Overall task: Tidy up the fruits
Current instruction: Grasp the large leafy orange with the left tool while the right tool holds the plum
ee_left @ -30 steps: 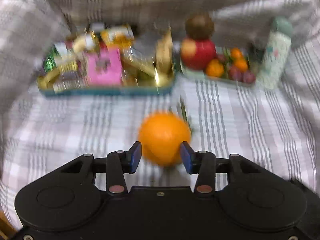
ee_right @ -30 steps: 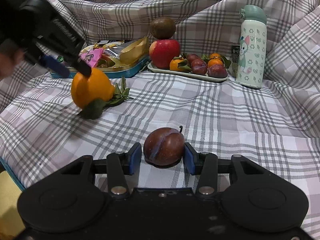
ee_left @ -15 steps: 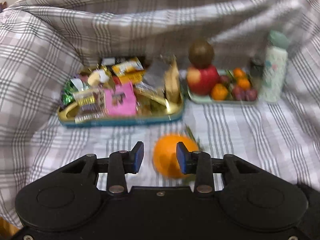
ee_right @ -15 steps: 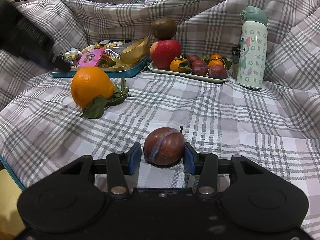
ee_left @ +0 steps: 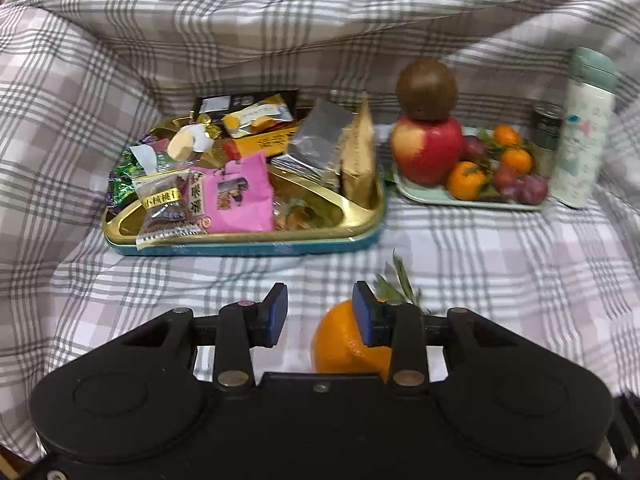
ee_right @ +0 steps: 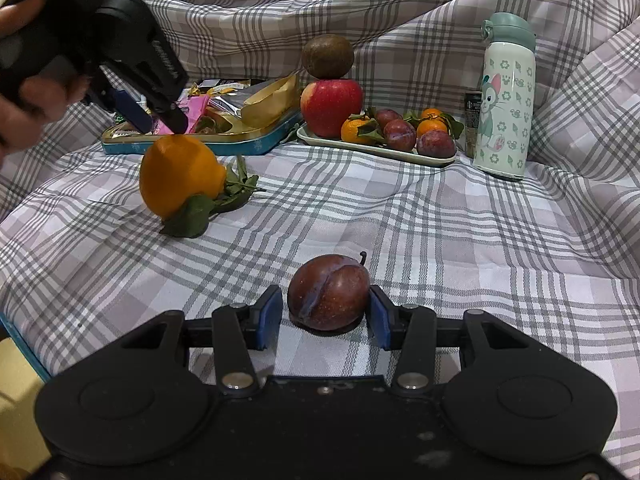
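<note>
**Plum between the right pads, orange loose under the left**

The right gripper (ee_right: 324,316) sits low on the checked grey-and-white cloth (ee_right: 440,240), its jaws slightly parted around a dark purple plum (ee_right: 329,291); the right pad touches the skin, while a thin gap shows at the left pad. The left gripper (ee_left: 320,314) is at its narrowest with nothing between the blue pads; the large round orange with green leaves (ee_left: 340,346) lies on the cloth below and behind its right finger. In the right wrist view, that gripper hangs just above the orange. Further back stand a gold snack tin with a teal rim (ee_left: 248,240) and a pale green tray (ee_right: 360,148) of fruit, beside a mint-capped bottle (ee_right: 505,96).
</note>
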A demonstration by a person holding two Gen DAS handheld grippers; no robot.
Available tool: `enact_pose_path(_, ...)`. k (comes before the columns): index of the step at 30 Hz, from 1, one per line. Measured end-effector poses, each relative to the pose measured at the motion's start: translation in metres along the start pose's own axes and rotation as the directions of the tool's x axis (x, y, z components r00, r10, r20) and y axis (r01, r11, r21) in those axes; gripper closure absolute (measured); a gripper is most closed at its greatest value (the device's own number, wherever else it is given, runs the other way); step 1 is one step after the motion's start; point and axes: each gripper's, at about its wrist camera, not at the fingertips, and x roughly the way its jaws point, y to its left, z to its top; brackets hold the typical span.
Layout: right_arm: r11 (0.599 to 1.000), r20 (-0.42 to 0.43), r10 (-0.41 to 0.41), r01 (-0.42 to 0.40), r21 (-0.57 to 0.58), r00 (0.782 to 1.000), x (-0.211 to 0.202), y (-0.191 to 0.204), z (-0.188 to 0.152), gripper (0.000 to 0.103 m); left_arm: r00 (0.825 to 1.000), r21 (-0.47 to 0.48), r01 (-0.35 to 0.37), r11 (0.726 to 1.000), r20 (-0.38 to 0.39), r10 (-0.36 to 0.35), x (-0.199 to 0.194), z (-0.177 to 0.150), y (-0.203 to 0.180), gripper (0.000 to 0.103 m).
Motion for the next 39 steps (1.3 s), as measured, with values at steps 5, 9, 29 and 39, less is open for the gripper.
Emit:
enact_pose_path(5, 1.0, -0.015, -0.01, 0.01, 0.023, 1.0, 0.0, 0.001, 0.002, 0.056, 0.997, -0.012, 0.073, 0.997, -0.021, -0.073, -0.017, -0.014, 0.001, 0.058)
enact_pose_path(9, 0.998, -0.027, -0.017, 0.019, 0.065, 0.999, -0.005, -0.001, 0.002, 0.06, 0.985, -0.023, 0.161, 0.987, -0.066, -0.162, -0.026, -0.027, 0.0, 0.053)
enact_pose_path(29, 0.988, -0.092, -0.035, 0.048, 0.149, 0.995, -0.037, -0.011, -0.015, 0.061, 0.977, 0.1, 0.214, 0.972, -0.003, -0.215, -0.05, -0.042, -0.004, 0.054)
enact_pose_path(39, 0.988, -0.1, -0.032, 0.047, 0.148, 0.994, -0.036, -0.012, -0.012, 0.061, 0.957, 0.146, 0.286, 0.947, -0.091, -0.275, -0.022, -0.022, -0.01, 0.05)
